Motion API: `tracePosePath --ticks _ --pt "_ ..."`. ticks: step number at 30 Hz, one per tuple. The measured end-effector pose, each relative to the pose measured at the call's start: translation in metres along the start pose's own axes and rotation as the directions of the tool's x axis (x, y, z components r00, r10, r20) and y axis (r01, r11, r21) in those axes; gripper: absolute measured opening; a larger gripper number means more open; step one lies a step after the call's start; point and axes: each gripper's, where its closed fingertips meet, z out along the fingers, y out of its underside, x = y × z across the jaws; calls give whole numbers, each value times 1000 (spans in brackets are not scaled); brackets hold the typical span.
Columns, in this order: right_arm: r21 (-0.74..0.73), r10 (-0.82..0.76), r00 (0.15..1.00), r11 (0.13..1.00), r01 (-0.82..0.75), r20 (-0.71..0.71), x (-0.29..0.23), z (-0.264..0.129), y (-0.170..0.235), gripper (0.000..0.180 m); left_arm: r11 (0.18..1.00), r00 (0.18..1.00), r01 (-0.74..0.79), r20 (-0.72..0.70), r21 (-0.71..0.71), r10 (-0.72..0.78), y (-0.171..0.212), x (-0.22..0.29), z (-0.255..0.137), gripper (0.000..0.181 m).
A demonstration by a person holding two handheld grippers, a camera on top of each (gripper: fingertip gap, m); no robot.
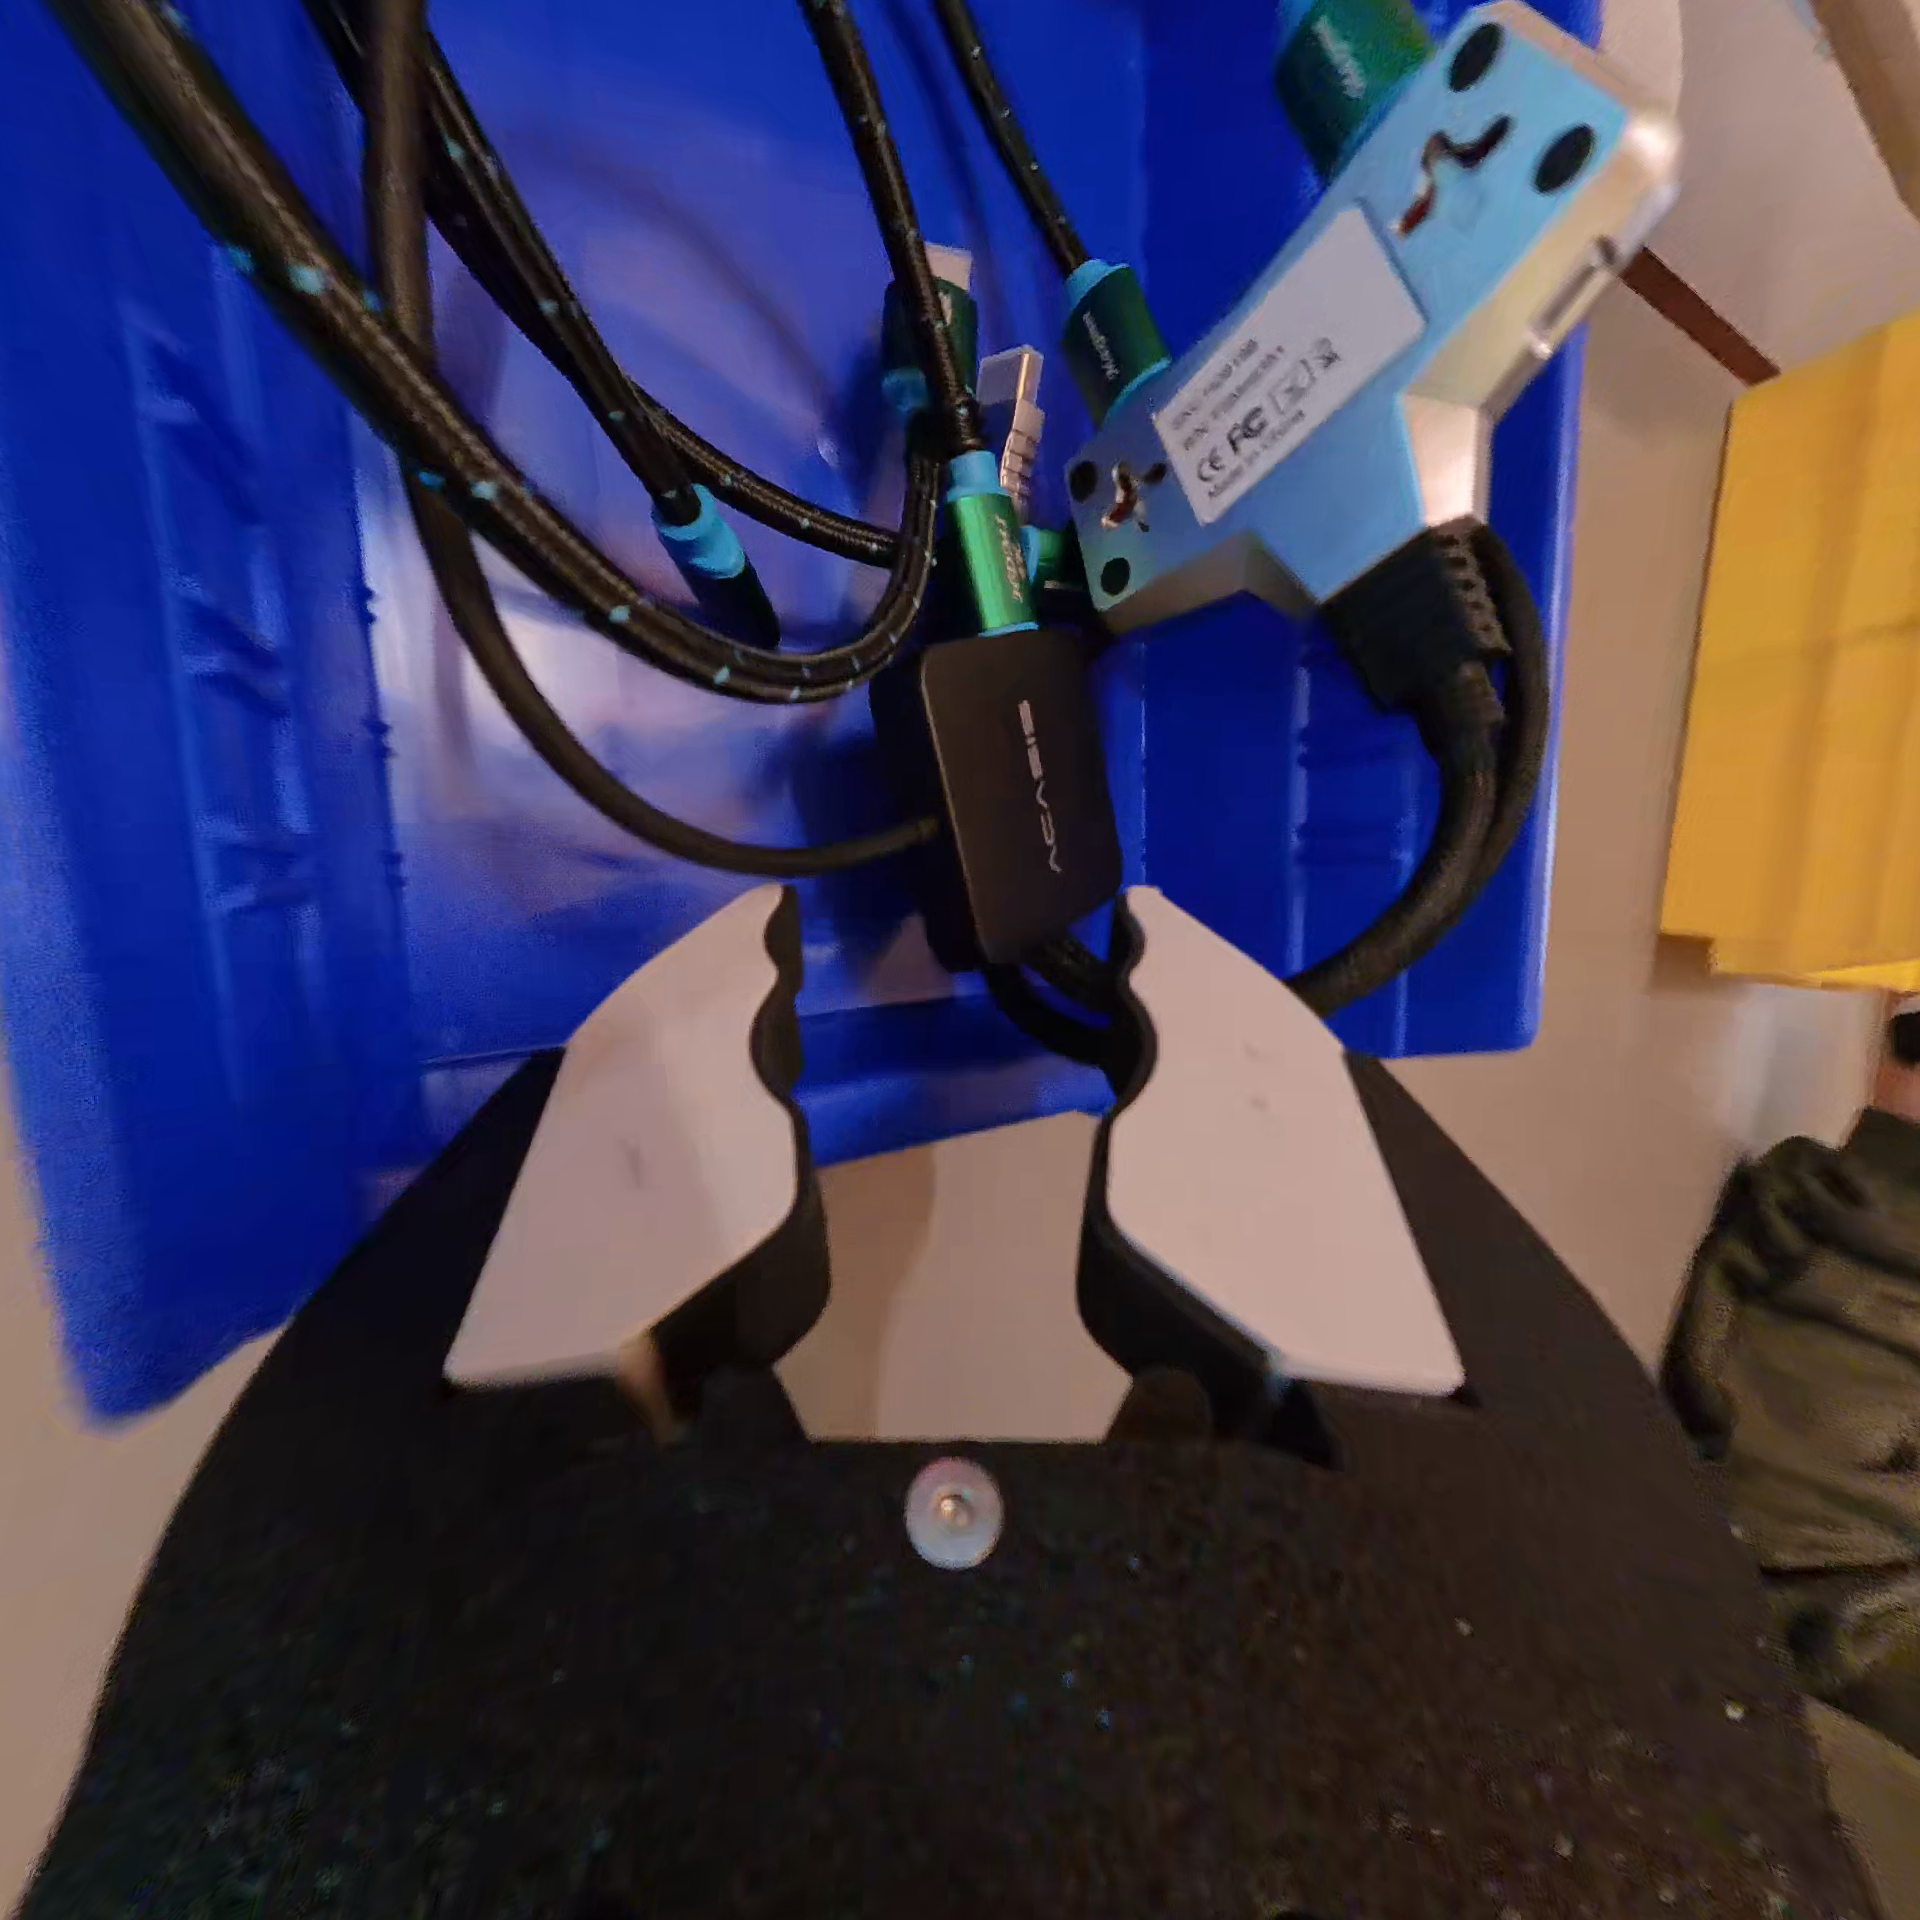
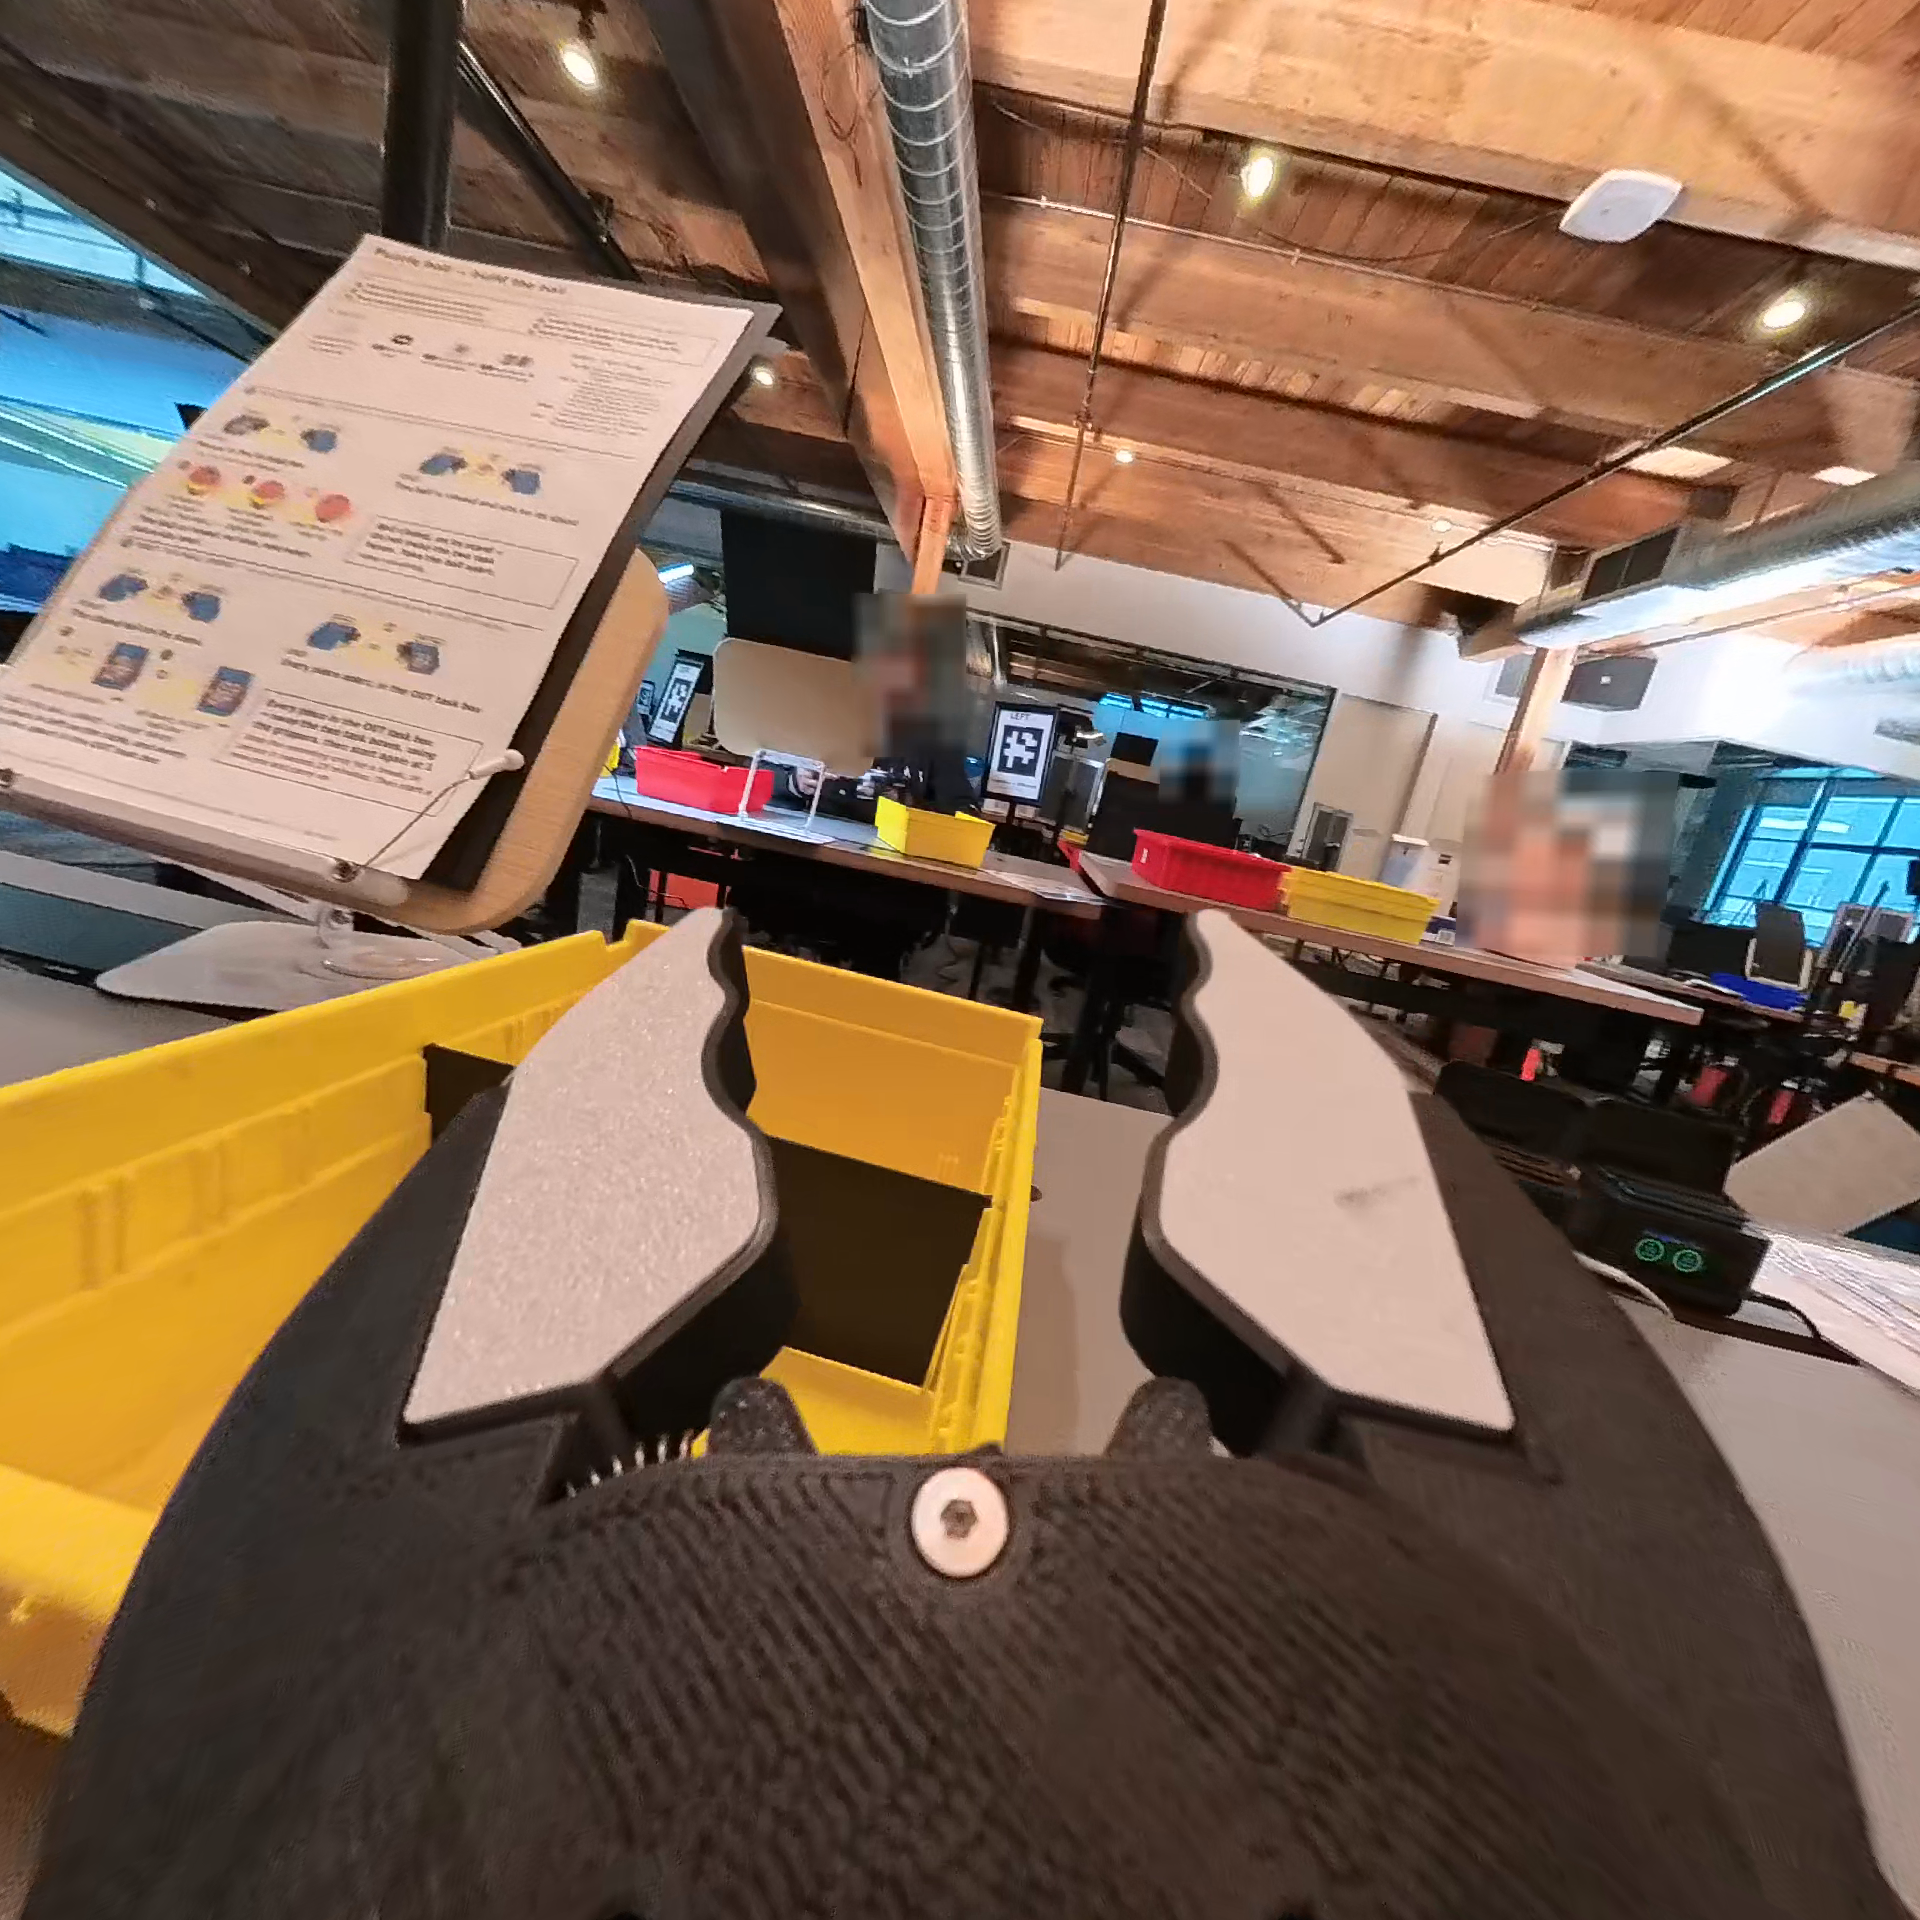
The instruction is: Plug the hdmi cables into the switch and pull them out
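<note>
Left gripper (image 1: 956,935) hangs with fingers spread, gripping nothing, over the blue plastic bin (image 1: 260,727). The silver T-shaped HDMI switch (image 1: 1351,343) sits near the bin's far right edge among black braided cables (image 1: 499,520) with green plugs. Right gripper (image 2: 966,987) is spread too, empty, above a yellow plastic bin (image 2: 208,1247).

Open workshop room: wood-beam ceiling (image 2: 1351,343) with recessed spot lights, silver duct (image 2: 935,260) along a beam. Long desks (image 2: 1382,940) behind carry red bins (image 2: 1210,865) and yellow bins (image 2: 933,828). Large windows (image 2: 1829,852) far right. White walls.
</note>
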Motion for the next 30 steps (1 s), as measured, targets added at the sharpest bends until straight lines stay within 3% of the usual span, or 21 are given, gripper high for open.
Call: tracePosePath --ticks 1,2,7,10,11,13,17,21,27,30 --pt "2 1 1000 1000 -1 -2 0 0 -1 77 999 999 36 -28 -23 -37 0 3 6 61" --pt "2 0 1000 1000 0 -7 0 0 -1 75 997 996 59 -61 -42 -61 0 8 9 51" --pt "4 12 1000 1000 -12 12 -3 1 -2 74 995 997 62 -30 -74 -64 -4 10 16 49" --pt "8 41 999 999 -42 17 -3 1 -2 71 990 989 103 -100 -92 -113 -6 18 20 49" --pt "6 47 999 999 -47 23 -3 1 -2 71 987 982 127 -131 -97 -139 -7 21 21 46" --pt "9 48 998 999 -48 28 -4 1 -3 69 987 976 137 -158 -79 -148 -8 22 22 22" --pt "3 40 999 999 -40 27 -3 1 -2 66 999 988 38 -150 -4 -38 -11 23 16 15" --pt "4 54 998 999 -54 20 0 0 -2 64 982 988 -87 -114 170 107 -31 34 -17 14" --pt "16 46 998 999 -46 34 -3 0 -6 63 881 969 -246 96 404 227 -71 44 -98 13" --pt "74 2 993 997 -11 122 -20 -1 -24 64 840 952 -278 19 466 305 -70 83 -130 13"
